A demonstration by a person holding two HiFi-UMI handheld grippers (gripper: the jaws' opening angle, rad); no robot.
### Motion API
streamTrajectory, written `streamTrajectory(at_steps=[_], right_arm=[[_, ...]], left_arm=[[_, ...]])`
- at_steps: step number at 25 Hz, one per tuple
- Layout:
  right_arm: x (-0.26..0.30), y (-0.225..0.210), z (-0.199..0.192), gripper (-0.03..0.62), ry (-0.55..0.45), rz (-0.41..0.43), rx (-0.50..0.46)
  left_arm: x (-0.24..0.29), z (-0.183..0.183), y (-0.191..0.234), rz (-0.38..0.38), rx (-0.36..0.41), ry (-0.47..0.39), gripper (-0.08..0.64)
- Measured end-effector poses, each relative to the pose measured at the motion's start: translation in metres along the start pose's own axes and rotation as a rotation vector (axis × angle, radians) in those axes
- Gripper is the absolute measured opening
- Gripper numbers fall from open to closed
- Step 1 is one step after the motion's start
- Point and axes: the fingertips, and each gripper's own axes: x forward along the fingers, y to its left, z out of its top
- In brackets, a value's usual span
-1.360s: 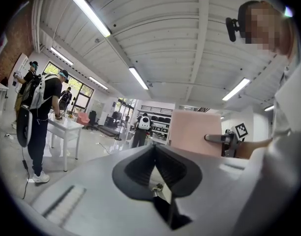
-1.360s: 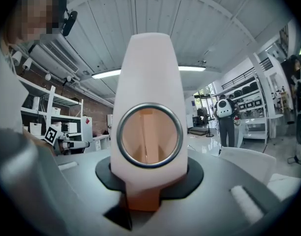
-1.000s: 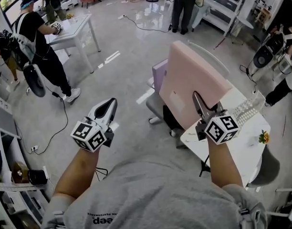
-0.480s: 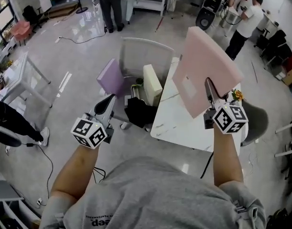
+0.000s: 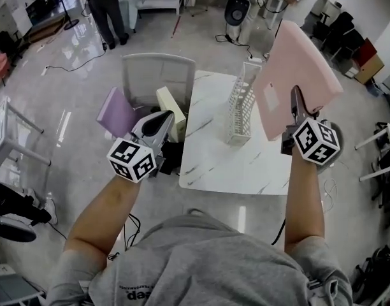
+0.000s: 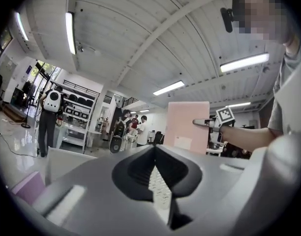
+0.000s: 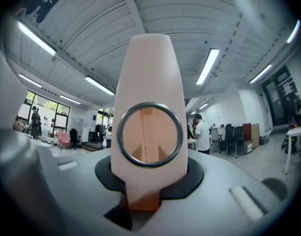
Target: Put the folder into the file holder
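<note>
A large pink folder (image 5: 298, 75) stands upright over the right side of the white marble table (image 5: 211, 164). My right gripper (image 5: 296, 101) is shut on its lower edge. In the right gripper view the folder's spine (image 7: 149, 87), with its round finger hole, rises from between the jaws of the right gripper (image 7: 143, 191). A white mesh file holder (image 5: 241, 107) stands on the table, just left of the folder. My left gripper (image 5: 162, 121) hovers off the table's left edge, shut and empty. From the left gripper (image 6: 158, 186) I see the folder (image 6: 188, 127) ahead.
A white chair (image 5: 158, 75) stands at the table's far left corner, with a purple folder (image 5: 117, 112) and a cream box (image 5: 171, 110) beside it. People (image 5: 104, 5) and black equipment (image 5: 236, 8) are farther back. A grey stool (image 5: 340, 139) sits to the right.
The view has swung round, and the table and the file holder now lie in front of me. The right gripper still carries the pink folder, now beside the holder. The left gripper has stayed shut.
</note>
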Motion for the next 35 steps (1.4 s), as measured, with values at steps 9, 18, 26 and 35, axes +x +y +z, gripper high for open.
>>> streamTrajectory(at_steps=[9,18,26,35], right_arm=[[0.04,-0.005,0.011,0.121,-0.06,-0.049,0.05],[0.068,0.003,-0.014,0.121,-0.045,-0.064,0.039],[0.083,0.004,-0.056,0.121,-0.016,-0.08,0.055],[0.088,-0.001,-0.103,0.123,0.002,-0.102,0.079]], left_arm=[[0.034,0.0,-0.004,-0.033,0.0,0.008,0.06],[0.036,-0.012,0.007,-0.013,-0.014,0.032,0.06],[0.03,-0.032,0.019,0.001,-0.032,0.071,0.058],[0.026,-0.066,0.024,0.003,-0.072,0.122,0.06]])
